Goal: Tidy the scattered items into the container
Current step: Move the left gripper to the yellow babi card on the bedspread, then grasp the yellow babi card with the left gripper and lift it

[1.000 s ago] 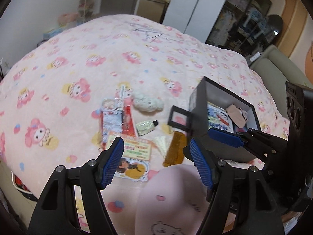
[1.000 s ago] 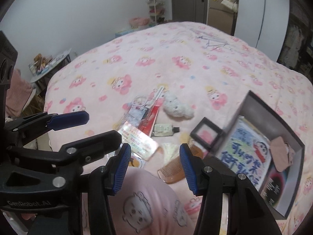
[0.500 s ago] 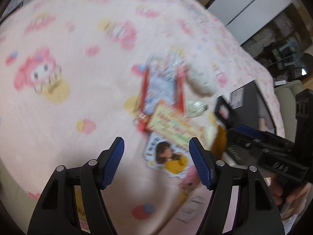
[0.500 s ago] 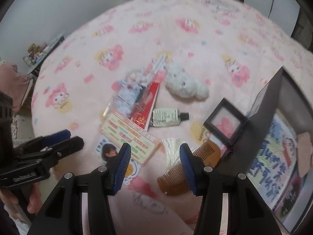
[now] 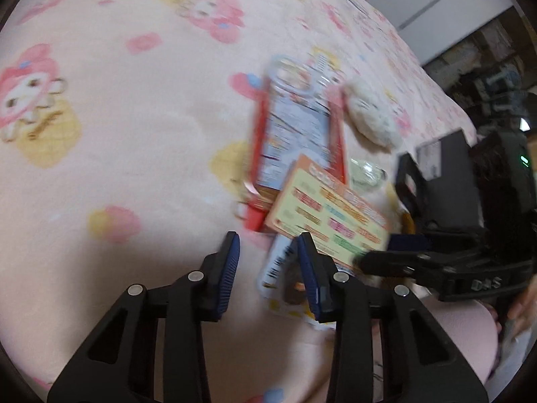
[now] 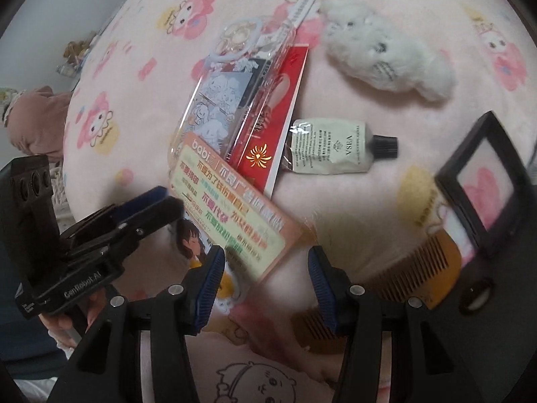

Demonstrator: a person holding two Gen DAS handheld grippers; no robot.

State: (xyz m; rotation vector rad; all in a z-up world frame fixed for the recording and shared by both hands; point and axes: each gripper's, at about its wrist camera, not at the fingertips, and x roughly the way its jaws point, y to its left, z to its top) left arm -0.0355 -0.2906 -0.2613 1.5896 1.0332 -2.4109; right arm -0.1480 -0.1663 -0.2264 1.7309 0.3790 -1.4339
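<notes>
Though blurred, left wrist view first: left gripper (image 5: 266, 245) low over the pink patterned bed cover (image 5: 134, 117), fingers (image 5: 230, 262) narrowed, having just been closing, yet not pressing on anything seen. Between them, nearer the right-hand finger, the pale edge of a picture card (image 5: 275, 265), whether touched cannot be told. Just beyond the tips, an orange leaflet (image 5: 330, 221) overlapping a clear and red packet (image 5: 297, 127); past that, a white plush toy (image 5: 369, 117) and, at the far right, a black box (image 5: 446, 181) partly hidden by the right gripper (image 5: 396, 248). Right wrist view next: right gripper (image 6: 265, 265) with fingers (image 6: 320, 282) standing well apart, nothing clamped. Lower corner of the orange leaflet (image 6: 231, 215) reaching into the gap beside the left-hand finger, bare cover beyond. Brown comb (image 6: 416, 275) lying just outside the right-hand finger, running under it. Farther off, a pale tube with black cap (image 6: 332, 149), the white plush toy (image 6: 382, 57), the clear and red packet (image 6: 248, 100), and a black-framed mirror (image 6: 486, 184) at the right edge. Left gripper (image 6: 157, 208) at the left, tips over the picture card (image 6: 191, 241).
</notes>
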